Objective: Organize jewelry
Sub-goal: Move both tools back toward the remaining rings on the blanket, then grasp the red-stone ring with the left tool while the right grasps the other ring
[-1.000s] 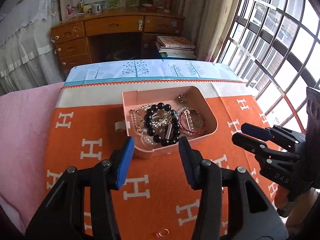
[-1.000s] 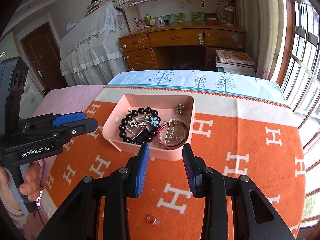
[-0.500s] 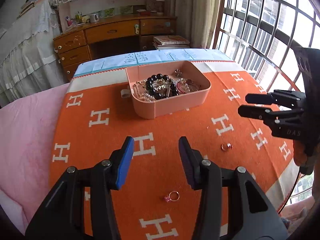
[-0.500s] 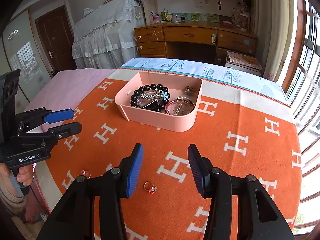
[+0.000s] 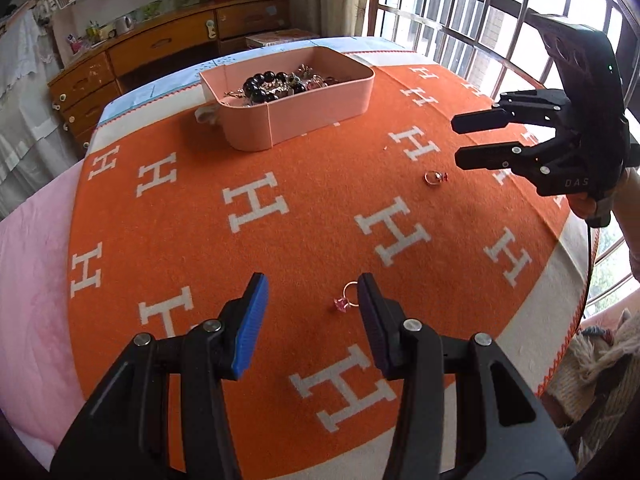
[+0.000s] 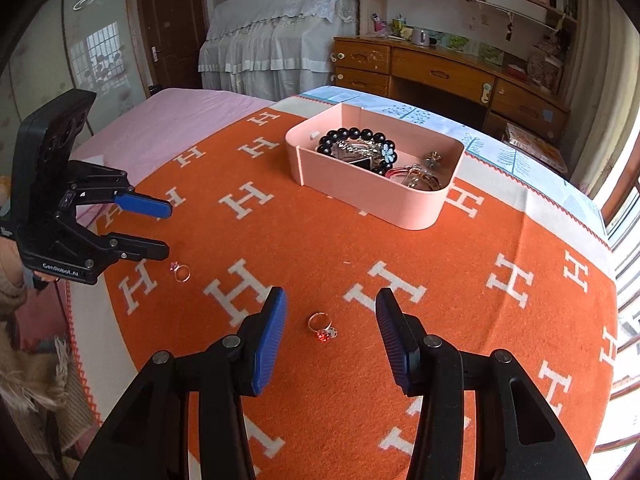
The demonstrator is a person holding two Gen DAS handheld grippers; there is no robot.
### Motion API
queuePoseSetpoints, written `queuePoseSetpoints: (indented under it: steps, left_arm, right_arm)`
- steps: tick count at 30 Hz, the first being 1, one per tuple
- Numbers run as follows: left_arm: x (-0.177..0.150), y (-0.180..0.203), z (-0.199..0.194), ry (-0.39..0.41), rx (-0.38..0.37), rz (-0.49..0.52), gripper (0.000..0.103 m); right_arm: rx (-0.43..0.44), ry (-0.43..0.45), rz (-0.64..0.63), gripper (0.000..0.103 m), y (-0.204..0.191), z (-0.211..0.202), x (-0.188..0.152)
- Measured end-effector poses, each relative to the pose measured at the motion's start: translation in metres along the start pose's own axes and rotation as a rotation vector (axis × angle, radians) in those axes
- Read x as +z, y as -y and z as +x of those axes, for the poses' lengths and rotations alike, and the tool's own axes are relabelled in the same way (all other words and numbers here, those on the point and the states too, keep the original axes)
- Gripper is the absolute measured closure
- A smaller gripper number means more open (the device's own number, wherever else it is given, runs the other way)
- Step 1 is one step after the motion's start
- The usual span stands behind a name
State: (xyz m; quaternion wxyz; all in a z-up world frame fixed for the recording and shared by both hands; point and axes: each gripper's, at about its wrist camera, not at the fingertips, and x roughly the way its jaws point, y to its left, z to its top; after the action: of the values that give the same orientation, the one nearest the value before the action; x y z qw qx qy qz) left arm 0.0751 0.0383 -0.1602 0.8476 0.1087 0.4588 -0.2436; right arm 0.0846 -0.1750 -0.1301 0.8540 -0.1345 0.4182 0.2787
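Note:
A pink-stone ring (image 5: 346,298) lies on the orange cloth just inside the right finger of my left gripper (image 5: 312,308), which is open and not touching it. A red-stone ring (image 6: 322,326) lies on the cloth between the fingers of my right gripper (image 6: 330,320), also open with nothing gripped. The pink tray (image 5: 296,120) at the far side holds a black bead bracelet (image 6: 352,134), a red bangle and other jewelry. In each wrist view the other gripper hovers over its ring: right gripper (image 5: 456,141) by the red-stone ring (image 5: 435,177), left gripper (image 6: 169,228) by the pink-stone ring (image 6: 181,272).
The orange cloth with white H marks (image 5: 320,208) covers the round tabletop, whose edge drops off close behind both grippers. A pink bedspread (image 6: 168,128) lies to the left. A wooden desk (image 6: 440,68) and barred windows (image 5: 460,8) stand beyond.
Both grippers have drawn back from the tray and sunk toward the near cloth, each now over a ring. The right gripper's jaws stand wider than a second ago.

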Motion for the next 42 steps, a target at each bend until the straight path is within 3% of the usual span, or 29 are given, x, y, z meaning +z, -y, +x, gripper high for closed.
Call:
queuePoseSetpoints:
  steps: [9, 11, 31, 38, 42]
  left_arm:
    - [-0.013, 0.002, 0.017, -0.060, -0.056, 0.120, 0.060]
    - [-0.014, 0.003, 0.020, -0.065, -0.062, 0.140, 0.060]
    - [0.002, 0.010, 0.032, -0.082, -0.126, 0.253, 0.069]
    - [0.003, 0.013, 0.033, -0.063, -0.112, 0.237, 0.085]
    - [0.001, 0.012, 0.033, -0.043, -0.090, 0.206, 0.089]
  right_arm:
    - [-0.003, -0.062, -0.143, 0.056, -0.009, 0.029, -0.022]
    - [-0.004, -0.075, -0.165, 0.064, -0.009, 0.034, -0.025]
    - [0.067, -0.040, -0.152, 0.081, -0.010, 0.046, -0.023]
    - [0.057, -0.024, -0.125, 0.088, -0.008, 0.044, -0.026]
    - [0.041, -0.021, -0.122, 0.090, -0.010, 0.043, -0.027]
